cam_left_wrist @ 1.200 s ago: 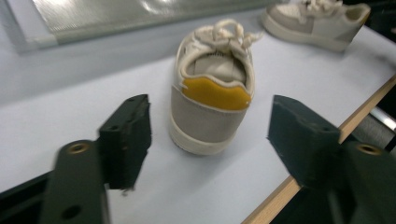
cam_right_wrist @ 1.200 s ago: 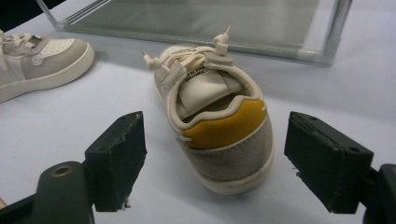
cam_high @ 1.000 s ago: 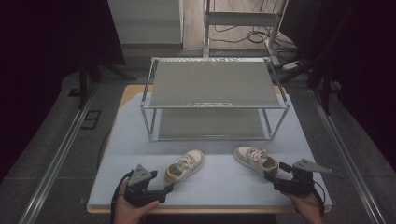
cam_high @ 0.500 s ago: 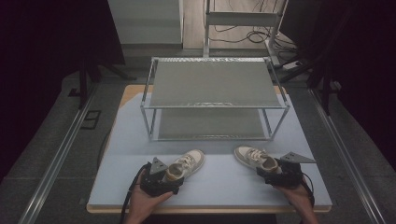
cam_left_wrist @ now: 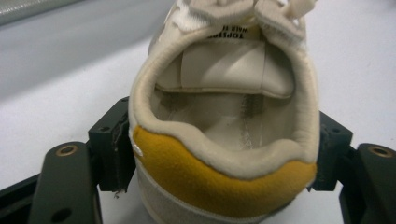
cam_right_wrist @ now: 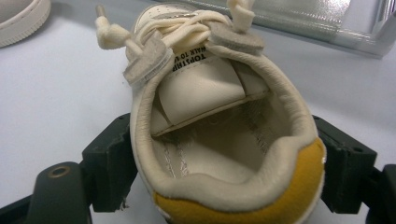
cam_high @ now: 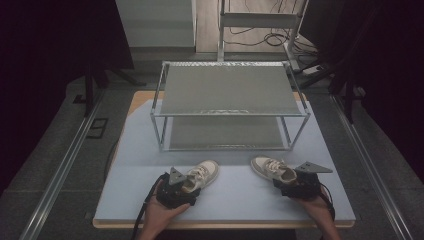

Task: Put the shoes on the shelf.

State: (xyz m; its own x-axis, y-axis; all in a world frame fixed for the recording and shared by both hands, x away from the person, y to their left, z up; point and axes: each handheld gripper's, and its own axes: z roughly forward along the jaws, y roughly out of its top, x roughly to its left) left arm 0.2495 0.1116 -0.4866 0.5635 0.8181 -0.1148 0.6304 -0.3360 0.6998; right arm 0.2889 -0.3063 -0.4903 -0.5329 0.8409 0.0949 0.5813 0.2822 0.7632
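Scene: two cream sneakers lying on the grey-blue table mat [cam_high: 235,192], in front of a two-tier metal shoe rack [cam_high: 227,107]; both rack shelves looking bare.
Left gripper [cam_high: 176,189]: sitting at the heel of the left sneaker [cam_high: 201,173]; in the left gripper view the jaws are flanking the yellow heel tab [cam_left_wrist: 219,179] on both sides, pads touching or almost touching the heel walls. Reading as clamping on the heel, sole on the mat.
Right gripper [cam_high: 299,184]: same setup on the right sneaker [cam_high: 272,169]; in the right gripper view the jaws are pressing in on either side of the heel collar [cam_right_wrist: 233,184]. Reading as gripping it.
Sneaker positions: left one pointing toe up-right toward the rack, right one pointing toe up-left; well apart from each other, both near the front edge of the mat.
Step in hand: likely securing both heels before lifting toward the rack.
Risk 1: heel walls being soft, so the grip may be squashing the collar rather than holding; shoe could be drooping toe-down or slipping out on lift.
Risk 2: toe hanging low could be catching the rack's front rail [cam_high: 227,148] when going into the lower shelf.
Risk 3: loose lace ends [cam_right_wrist: 109,35] could be snagging on the rack frame.
Risk 4: both hands moving together, sneakers possibly bumping between the rack posts.
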